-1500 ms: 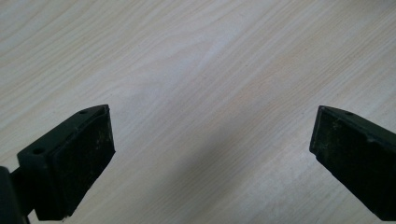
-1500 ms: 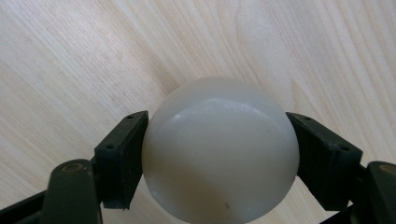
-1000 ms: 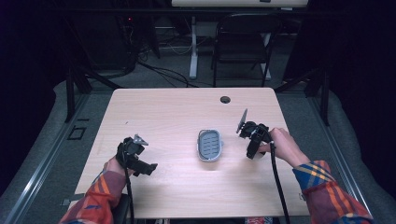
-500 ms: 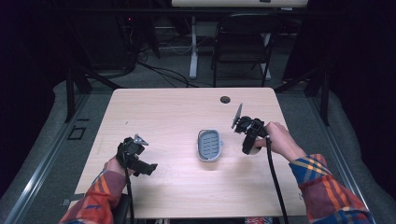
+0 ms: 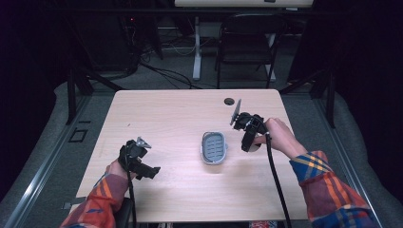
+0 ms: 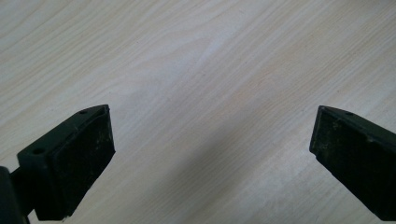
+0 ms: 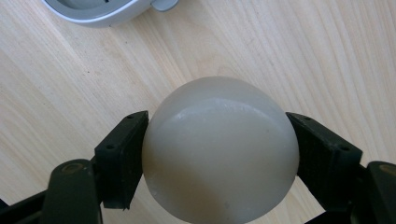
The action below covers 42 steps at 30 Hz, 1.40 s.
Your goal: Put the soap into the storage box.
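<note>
White ball [image 7: 219,149] sits clamped in the right tongs [image 7: 217,154], at 3 o'clock of the grey tray [image 5: 214,147]. Left tongs [image 6: 210,154] gape wide over bare worktop [image 5: 180,114].

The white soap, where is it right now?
The soap sits clamped in the right tongs over the table, just right of the grey dish at mid-table in the high view.

A: I see the left gripper [image 5: 151,169] low on the wooden table [image 5: 180,114], well apart from the grey tray [image 5: 214,147] mid-table.
B: Right side?
A: Right gripper [image 5: 251,144] just beside the tray, jaw state unreadable from here. Small dark hole [image 5: 229,101] near the far edge.
</note>
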Available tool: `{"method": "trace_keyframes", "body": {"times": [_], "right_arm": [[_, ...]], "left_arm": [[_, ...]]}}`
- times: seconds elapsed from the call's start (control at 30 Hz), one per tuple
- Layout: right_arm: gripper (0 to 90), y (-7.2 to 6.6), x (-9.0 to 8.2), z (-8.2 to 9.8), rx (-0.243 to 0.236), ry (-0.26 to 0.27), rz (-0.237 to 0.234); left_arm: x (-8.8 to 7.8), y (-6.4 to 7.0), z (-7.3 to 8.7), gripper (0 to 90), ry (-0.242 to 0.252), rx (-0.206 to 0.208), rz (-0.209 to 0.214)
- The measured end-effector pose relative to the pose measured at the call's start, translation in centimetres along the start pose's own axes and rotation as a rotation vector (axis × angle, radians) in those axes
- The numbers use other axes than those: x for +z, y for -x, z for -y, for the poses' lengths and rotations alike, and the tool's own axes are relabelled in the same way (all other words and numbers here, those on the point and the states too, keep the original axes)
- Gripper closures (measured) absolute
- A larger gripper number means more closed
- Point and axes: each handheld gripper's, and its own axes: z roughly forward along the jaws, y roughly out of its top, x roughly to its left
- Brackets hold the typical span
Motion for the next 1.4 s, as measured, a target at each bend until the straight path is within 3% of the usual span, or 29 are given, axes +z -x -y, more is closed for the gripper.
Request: {"method": "trace_keyframes", "body": {"times": [1.4], "right_arm": [[24.2, -1.0, -1.2, -4.7, -0.063, 0.023, -0.005]], "left_arm": [[0.1, 0.1, -0.1, 0.0, -0.001, 0.009, 0.006]]}}
